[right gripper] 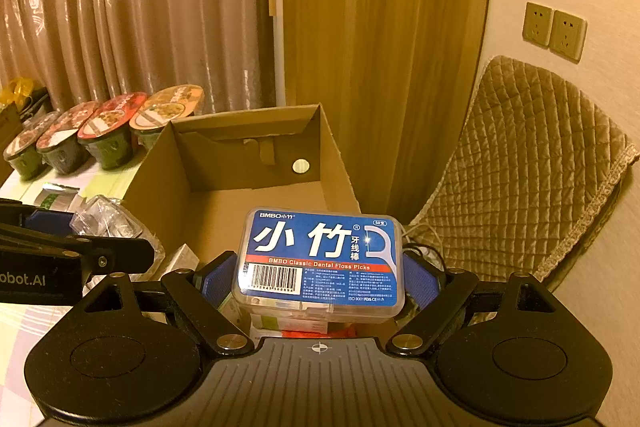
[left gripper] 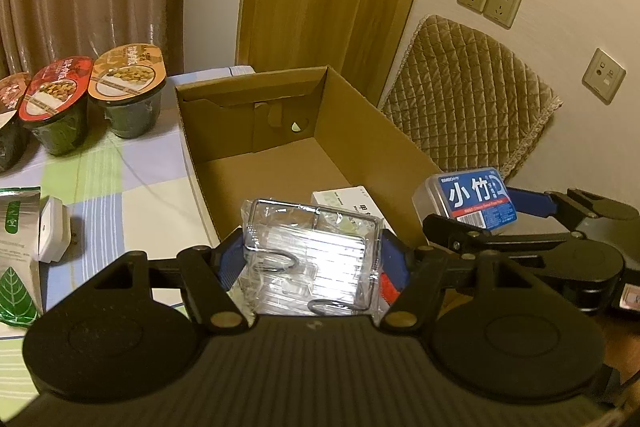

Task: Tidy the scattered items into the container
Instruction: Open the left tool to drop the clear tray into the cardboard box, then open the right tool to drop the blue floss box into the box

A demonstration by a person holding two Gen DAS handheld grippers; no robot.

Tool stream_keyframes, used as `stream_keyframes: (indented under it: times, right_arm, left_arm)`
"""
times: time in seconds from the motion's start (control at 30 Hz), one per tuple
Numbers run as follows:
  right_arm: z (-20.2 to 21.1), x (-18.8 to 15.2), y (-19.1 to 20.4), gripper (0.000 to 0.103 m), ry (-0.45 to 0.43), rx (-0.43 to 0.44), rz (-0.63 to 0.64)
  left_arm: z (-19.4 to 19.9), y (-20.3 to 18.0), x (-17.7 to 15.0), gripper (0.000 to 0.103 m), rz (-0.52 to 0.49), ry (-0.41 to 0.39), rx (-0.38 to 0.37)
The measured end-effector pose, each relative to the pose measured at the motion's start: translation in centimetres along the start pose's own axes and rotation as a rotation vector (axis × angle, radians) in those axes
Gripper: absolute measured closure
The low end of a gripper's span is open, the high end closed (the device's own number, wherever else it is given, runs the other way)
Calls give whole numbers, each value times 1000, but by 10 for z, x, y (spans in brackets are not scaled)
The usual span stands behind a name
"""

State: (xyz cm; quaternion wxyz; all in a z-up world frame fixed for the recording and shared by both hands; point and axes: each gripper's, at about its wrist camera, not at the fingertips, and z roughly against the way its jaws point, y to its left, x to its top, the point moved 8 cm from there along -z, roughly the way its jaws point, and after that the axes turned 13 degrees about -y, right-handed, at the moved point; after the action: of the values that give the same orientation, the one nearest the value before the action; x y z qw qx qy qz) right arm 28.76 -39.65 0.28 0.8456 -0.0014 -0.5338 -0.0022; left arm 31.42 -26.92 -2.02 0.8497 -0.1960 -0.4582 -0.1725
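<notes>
blue pads on the left tongs are pinched on a clear plastic pack with a bent wire hook inside, held just over the near rim of the cardboard box. the right tongs are closed on a floss pick box, gripped across its short ends so its long axis runs side to side between the pads, label up. both loads hang at the box's near edge, side by side, with the right tongs just to the right of the left ones. the open box lies straight ahead of both, its long axis running away from them, floor mostly bare apart from a white carton at the near end. my guess is either hand only needs to go forward and down to drop; neither looks clearly nearer. out on the checked bench, noodle cups stand in a row to the left, with a green leaf pouch and a small white plug nearer, still to be gathered.
</notes>
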Motion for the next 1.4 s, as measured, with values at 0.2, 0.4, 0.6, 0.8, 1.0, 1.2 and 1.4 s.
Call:
stream_keyframes:
  times: [0.2, 0.4, 0.6, 0.8, 1.0, 1.2, 1.4]
  right_arm:
    - [0, -1, 0, 14, 3, -2, 1]
    - [0, -1, 1, 14, 4, -2, 3]
    - [1, -3, 5, 14, 8, 3, 6]
    - [0, -4, 9, 14, 10, 10, 12]
    - [-1, -3, 15, 14, 13, 19, 18]
    - [-1, -2, 20, 14, 13, 24, 21]
    - [-4, 0, 24, 14, 13, 34, 25]
  left_arm:
    - [2, 2, 5, 31, -5, -15, 0]
    - [6, 9, 6, 31, -1, -22, 17]
    - [9, 16, 2, 31, 0, -14, 25]
    - [12, 18, 1, 31, 1, -15, 27]
    - [16, 21, 1, 31, 2, -16, 34]
    - [18, 24, 3, 31, 4, -19, 37]
    - [18, 25, 3, 31, 7, -21, 38]
